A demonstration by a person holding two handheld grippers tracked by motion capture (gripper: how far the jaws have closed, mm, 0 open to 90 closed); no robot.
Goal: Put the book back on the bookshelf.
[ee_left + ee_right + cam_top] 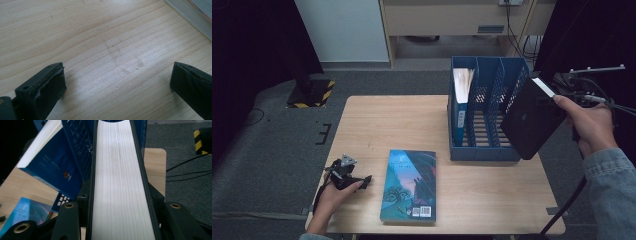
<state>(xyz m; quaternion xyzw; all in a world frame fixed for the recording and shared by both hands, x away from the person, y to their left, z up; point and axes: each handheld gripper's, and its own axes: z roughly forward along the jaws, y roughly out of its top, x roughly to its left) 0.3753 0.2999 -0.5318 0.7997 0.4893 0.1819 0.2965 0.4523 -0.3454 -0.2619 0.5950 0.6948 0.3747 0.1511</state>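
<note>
My right gripper (556,94) is shut on a black-covered book (529,122), held tilted in the air over the right end of a blue three-slot file rack (484,152). In the right gripper view the jaws of this gripper (120,195) press both covers, and the book's white page edge (117,170) runs away toward the rack (80,142). A blue book (460,95) stands in the rack's left slot. A teal picture book (409,185) lies flat near the table's front edge. My left gripper (363,181) rests open on the table just left of it, with bare wood between the jaws (120,80).
The wooden table (387,120) has free room at its left and back left. The rack's middle and right slots hold nothing. Grey carpet, a cabinet and cables lie beyond the table. The flat book's corner (192,15) shows past the left jaws.
</note>
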